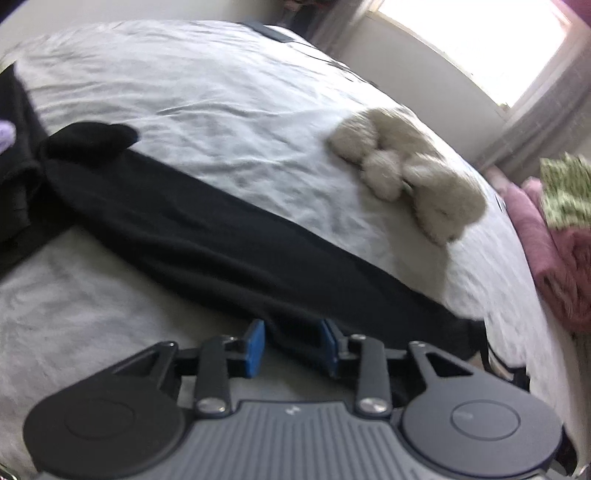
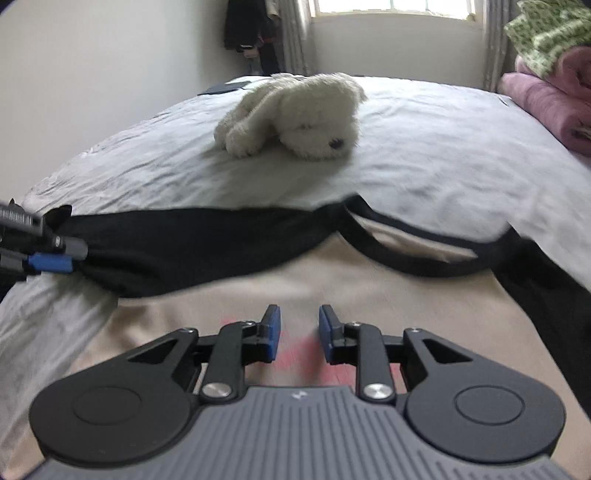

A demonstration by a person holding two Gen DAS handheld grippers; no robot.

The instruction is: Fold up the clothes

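Note:
A beige shirt (image 2: pixel 332 295) with black sleeves and a black neckline (image 2: pixel 406 258) lies flat on the grey bed sheet (image 2: pixel 406 147). One black sleeve (image 1: pixel 221 229) stretches across the bed, its cuff (image 1: pixel 88 142) at the far left. My left gripper (image 1: pixel 291 343) hovers over the near end of that sleeve, jaws apart, with black cloth lying loose under the gap. It also shows as the left gripper (image 2: pixel 70 254) at the sleeve's left end. My right gripper (image 2: pixel 299 332) is open above the beige front, over a faint red print (image 2: pixel 306 350), and grips nothing.
A cream plush dog (image 2: pixel 295 118) lies on the bed beyond the shirt. Folded pink towels (image 2: pixel 546 103) with a green patterned cloth (image 2: pixel 546 33) are stacked at the right edge. More black clothing (image 1: pixel 18 177) sits at the left. A window (image 2: pixel 391 5) and wall lie behind.

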